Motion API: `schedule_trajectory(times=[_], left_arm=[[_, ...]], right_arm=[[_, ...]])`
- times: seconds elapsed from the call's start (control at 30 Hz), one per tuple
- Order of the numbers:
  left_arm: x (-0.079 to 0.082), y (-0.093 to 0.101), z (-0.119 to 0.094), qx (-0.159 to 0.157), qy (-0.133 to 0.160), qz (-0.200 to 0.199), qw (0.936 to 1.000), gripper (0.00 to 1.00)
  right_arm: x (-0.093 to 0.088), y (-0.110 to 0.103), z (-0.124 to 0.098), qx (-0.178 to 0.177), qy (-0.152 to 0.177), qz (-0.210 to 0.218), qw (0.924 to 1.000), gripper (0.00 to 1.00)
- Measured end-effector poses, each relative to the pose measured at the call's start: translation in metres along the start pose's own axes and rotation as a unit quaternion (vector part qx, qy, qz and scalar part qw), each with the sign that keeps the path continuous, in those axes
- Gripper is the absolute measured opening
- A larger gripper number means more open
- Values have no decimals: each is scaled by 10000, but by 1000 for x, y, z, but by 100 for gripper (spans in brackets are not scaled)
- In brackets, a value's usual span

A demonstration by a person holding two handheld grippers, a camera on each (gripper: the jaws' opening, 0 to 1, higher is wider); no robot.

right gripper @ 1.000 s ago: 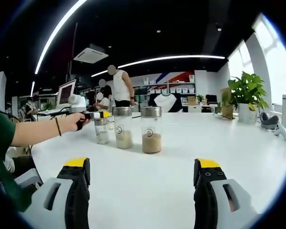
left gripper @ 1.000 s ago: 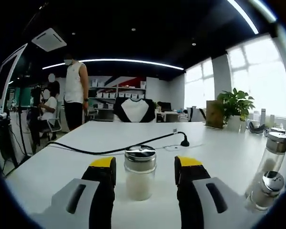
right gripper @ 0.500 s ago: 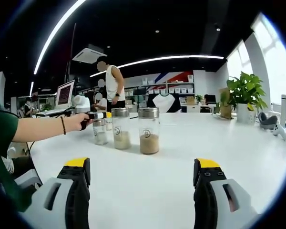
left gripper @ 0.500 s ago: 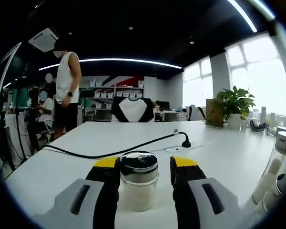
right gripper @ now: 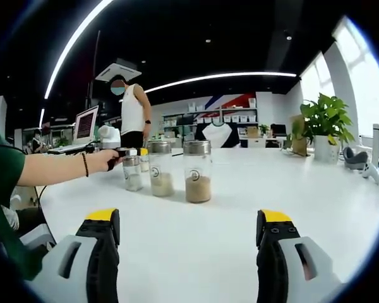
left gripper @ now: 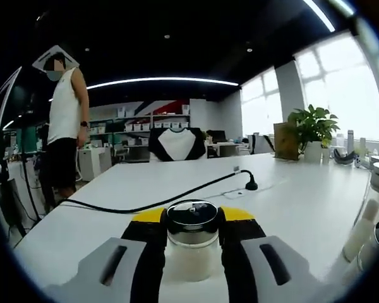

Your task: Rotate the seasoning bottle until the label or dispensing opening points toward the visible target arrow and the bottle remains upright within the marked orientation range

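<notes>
Gripping the small glass seasoning bottle with chrome lid (left gripper: 191, 243), the left gripper (left gripper: 191, 218) is clamped on it; right gripper (right gripper: 188, 230) gapes empty. Next, I judge: twist it upright.

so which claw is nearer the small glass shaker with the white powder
Left. The left claw has its jaws closed around the small glass shaker with the chrome lid. The right claw hangs open over bare white table, well short of it.

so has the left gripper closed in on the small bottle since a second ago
Yes. The left gripper has moved forward and its fingers have narrowed onto the small seasoning bottle, which stands nearer them than the black cable behind.
</notes>
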State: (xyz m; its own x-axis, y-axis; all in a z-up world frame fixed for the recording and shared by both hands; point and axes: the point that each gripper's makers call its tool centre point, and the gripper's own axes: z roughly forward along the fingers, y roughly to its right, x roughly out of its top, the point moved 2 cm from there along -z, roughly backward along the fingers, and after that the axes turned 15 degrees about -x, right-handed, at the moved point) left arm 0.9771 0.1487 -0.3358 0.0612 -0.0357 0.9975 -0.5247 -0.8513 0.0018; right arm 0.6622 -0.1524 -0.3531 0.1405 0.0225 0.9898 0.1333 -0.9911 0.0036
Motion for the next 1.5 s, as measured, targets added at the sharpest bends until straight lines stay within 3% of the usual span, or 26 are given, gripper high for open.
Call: schedule_trajectory(times=[0.4,0.7,1.2,1.5], left_arm=[[3,-7,-7,177,-70,3,9998,33],[2,-4,-19,49,-45,-10,10000,33],[0,31,-55,-217,-75,3,9997,33],[-2,38,-78,-316,-59,-16,9995,33]], right_arm=[[0,0,-1,8,2,7,10000,91],[-2,1,0,4,-42,11,10000,91],[-1,0,-2,19,-22,9,10000,91],[-1,-1,-3,13,-8,9,10000,91]])
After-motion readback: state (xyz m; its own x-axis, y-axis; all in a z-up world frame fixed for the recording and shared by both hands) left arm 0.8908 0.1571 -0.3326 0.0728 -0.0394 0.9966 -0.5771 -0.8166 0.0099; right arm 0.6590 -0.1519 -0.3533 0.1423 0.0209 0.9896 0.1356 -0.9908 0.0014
